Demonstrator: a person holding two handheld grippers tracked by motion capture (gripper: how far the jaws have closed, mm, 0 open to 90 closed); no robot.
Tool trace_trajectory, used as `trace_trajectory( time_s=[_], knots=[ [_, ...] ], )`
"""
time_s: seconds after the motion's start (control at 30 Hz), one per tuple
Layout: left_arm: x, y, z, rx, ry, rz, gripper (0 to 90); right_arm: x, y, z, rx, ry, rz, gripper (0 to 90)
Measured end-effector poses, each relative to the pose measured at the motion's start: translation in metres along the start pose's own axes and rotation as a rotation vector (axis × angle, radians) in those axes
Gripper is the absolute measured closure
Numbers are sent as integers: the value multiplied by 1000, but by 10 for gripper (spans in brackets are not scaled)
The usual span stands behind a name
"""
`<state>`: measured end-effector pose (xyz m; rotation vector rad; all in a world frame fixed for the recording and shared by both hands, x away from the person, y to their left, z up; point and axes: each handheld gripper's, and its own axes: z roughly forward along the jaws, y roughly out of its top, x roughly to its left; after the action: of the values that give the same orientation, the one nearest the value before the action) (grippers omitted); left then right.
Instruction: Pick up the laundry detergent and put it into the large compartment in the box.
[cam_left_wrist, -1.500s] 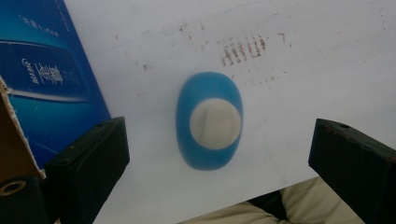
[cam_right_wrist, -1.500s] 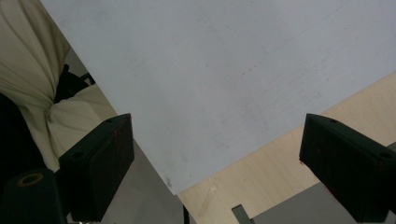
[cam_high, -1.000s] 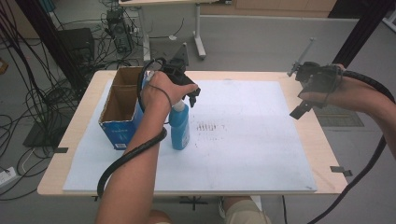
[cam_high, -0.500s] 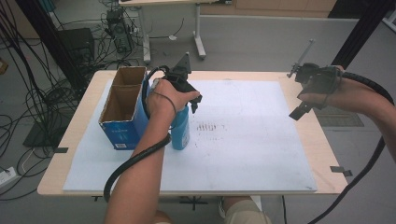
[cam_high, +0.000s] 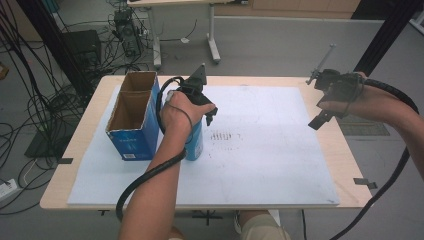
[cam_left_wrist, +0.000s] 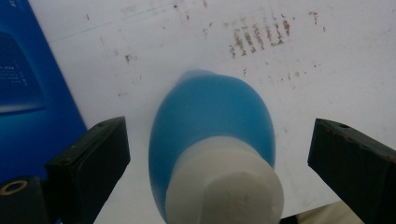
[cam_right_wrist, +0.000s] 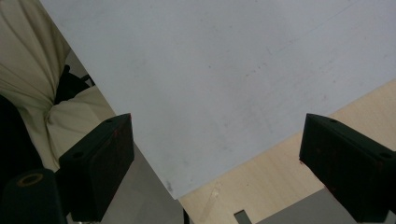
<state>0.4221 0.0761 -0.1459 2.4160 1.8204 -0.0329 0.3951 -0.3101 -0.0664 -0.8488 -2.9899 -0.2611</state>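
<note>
Bottle (cam_high: 196, 142): blue translucent plastic with white cap, upright on the white sheet (cam_high: 260, 165), just beside the blue carton's (cam_high: 131, 140) wall at its 3 o'clock.
High view, left gripper (cam_high: 206, 107): sits directly over the bottle's cap, pointing down; the person's left hand (cam_high: 176, 114) covers much of it.
High view, right gripper (cam_high: 320, 117): held in the air at the table's (cam_high: 77, 145) 3 o'clock edge, well apart from the bottle; nothing between its jaws.
High view, carton: open-topped cardboard box, brown inside, glossy blue outside, long axis running 12 to 6 o'clock.
High view, sheet: matte white, scuffed with a patch of short brown marks (cam_high: 224, 136) at the bottle's 3 o'clock.
Left gripper view, bottle (cam_left_wrist: 212, 135): seen from above, cap nearest the camera, smooth rounded shoulders; its long axis runs along the gripper's own line of sight.
Left gripper view, left gripper (cam_left_wrist: 219, 154): jaws spread wide, one at 9 and one at 3 o'clock of the cap, neither touching it.
Left gripper view, carton (cam_left_wrist: 28, 93): blue wall at 9 o'clock.
Right gripper view, right gripper (cam_right_wrist: 217, 154): jaws wide apart, empty, over the sheet's (cam_right_wrist: 224, 70) corner and bare pale wood (cam_right_wrist: 280, 177).
Judgement: left gripper is far nearer; a straight drop along the bottle's axis would bracket the cap.
</note>
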Motion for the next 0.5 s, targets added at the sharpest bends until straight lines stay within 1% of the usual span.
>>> trace_trajectory(
  time_s=[0.17,0.5],
  knots=[
    [1,0,6,7,-1,-4,60,-1,0,1,2,1,-1,101],
    [-2,2,10,22,12,4,60,0,1,3,4,-1,-2,101]
  ],
)
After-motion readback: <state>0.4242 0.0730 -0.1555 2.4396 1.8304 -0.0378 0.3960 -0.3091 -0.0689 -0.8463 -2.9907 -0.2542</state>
